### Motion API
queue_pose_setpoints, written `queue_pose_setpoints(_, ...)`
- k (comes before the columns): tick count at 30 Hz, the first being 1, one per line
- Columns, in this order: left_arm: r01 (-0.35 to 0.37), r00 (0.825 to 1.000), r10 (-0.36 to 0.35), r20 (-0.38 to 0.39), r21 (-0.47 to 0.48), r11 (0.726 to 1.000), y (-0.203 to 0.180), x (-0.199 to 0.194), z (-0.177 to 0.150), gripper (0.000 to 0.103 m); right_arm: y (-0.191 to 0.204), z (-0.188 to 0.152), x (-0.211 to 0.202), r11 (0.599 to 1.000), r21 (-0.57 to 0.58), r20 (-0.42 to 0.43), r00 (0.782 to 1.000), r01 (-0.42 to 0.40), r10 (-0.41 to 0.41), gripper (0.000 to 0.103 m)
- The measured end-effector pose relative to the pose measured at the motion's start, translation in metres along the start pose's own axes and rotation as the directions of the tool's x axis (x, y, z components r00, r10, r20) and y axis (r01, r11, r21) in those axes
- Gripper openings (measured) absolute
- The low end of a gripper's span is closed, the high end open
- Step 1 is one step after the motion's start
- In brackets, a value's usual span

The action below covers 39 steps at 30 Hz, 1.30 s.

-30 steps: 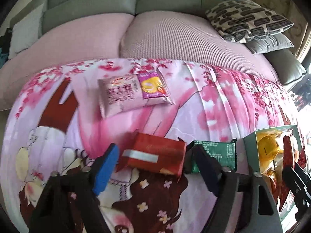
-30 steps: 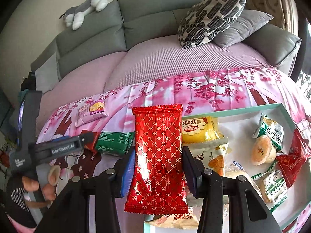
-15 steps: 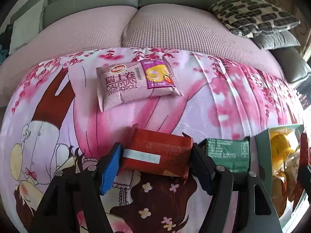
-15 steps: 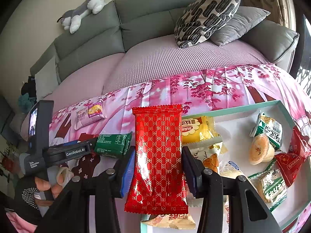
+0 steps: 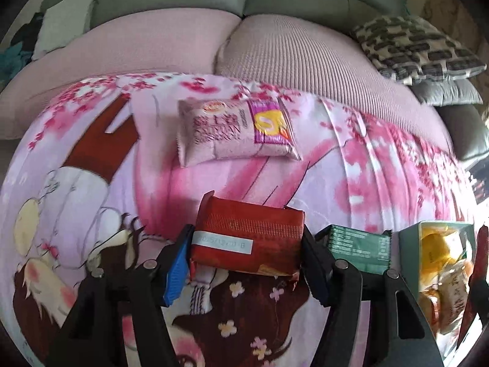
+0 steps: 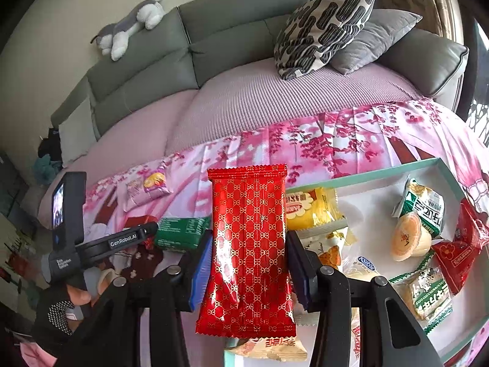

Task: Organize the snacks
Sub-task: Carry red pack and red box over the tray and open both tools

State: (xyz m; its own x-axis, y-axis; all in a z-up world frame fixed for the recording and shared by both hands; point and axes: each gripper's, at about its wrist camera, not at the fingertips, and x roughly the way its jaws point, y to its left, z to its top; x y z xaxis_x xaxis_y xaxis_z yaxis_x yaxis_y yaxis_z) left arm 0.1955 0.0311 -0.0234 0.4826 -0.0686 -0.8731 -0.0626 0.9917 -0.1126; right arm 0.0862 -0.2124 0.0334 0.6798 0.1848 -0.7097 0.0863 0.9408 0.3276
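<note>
A home living room: a grey sofa (image 6: 220,39) runs along the far wall, with a plush toy (image 6: 131,27) on its back, patterned and grey cushions (image 6: 327,21) at the right, and a pink cartoon-print blanket (image 5: 382,165) spread in front.

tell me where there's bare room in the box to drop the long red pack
The white floor of the box is bare along its far wall, between the yellow pack and the green-and-white packet. The near and right parts are crowded with wrappers and a jelly cup. The right gripper holds the long red pack above the box's left edge.
</note>
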Motion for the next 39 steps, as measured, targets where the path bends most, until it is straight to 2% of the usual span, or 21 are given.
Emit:
queue_pose_setpoints(4, 0.017, 0.998, -0.016, 0.062, -0.014, 1.0, -0.006, -0.033, 0.0, 0.066, -0.001, 0.005, -0.015, 1.0, 0.009, 0.039, 0.999, -0.028, 0.028, 0.049)
queue_pose_setpoints(7, 0.024, 0.996, -0.025, 0.089, 0.015, 1.0, -0.023, -0.054, 0.004, 0.066, -0.007, 0.009, -0.027, 0.999, 0.023, 0.069, 0.997, -0.026, 0.024, 0.049)
queue_pose_setpoints(12, 0.076, 0.99, -0.088, 0.11, 0.111, 0.991, -0.063, -0.077, 0.003, 0.067, -0.048, 0.014, -0.04, 0.993, 0.102, 0.09, 0.994, 0.056, -0.066, 0.049)
queue_pose_setpoints(15, 0.131, 0.985, -0.15, 0.088, 0.197, 0.972, -0.101, -0.085, -0.005, 0.067, -0.084, 0.014, -0.047, 0.974, 0.178, 0.08, 0.984, 0.143, -0.159, 0.049)
queue_pose_setpoints(19, 0.218, 0.97, -0.241, 0.037, 0.31, 0.925, -0.157, -0.088, -0.018, 0.067, -0.124, 0.01, -0.057, 0.935, 0.261, 0.056, 0.963, 0.241, -0.264, 0.049)
queue_pose_setpoints(22, 0.255, 0.961, -0.276, -0.001, 0.379, 0.889, -0.199, -0.086, -0.027, 0.067, -0.147, 0.009, -0.065, 0.916, 0.3, 0.047, 0.954, 0.268, -0.295, 0.049)
queue_pose_setpoints(26, 0.298, 0.952, -0.3, -0.065, 0.43, 0.852, -0.241, -0.075, -0.036, 0.067, -0.156, 0.006, -0.066, 0.908, 0.309, 0.028, 0.952, 0.281, -0.304, 0.049)
queue_pose_setpoints(30, 0.321, 0.947, -0.296, -0.126, 0.428, 0.845, -0.269, -0.056, -0.039, 0.067, -0.159, 0.005, -0.06, 0.917, 0.298, 0.013, 0.959, 0.266, -0.283, 0.049)
queue_pose_setpoints(39, 0.325, 0.945, -0.279, -0.171, 0.409, 0.853, -0.284, -0.038, -0.041, 0.067, -0.156, 0.004, -0.051, 0.926, 0.268, -0.005, 0.961, 0.267, -0.275, 0.049)
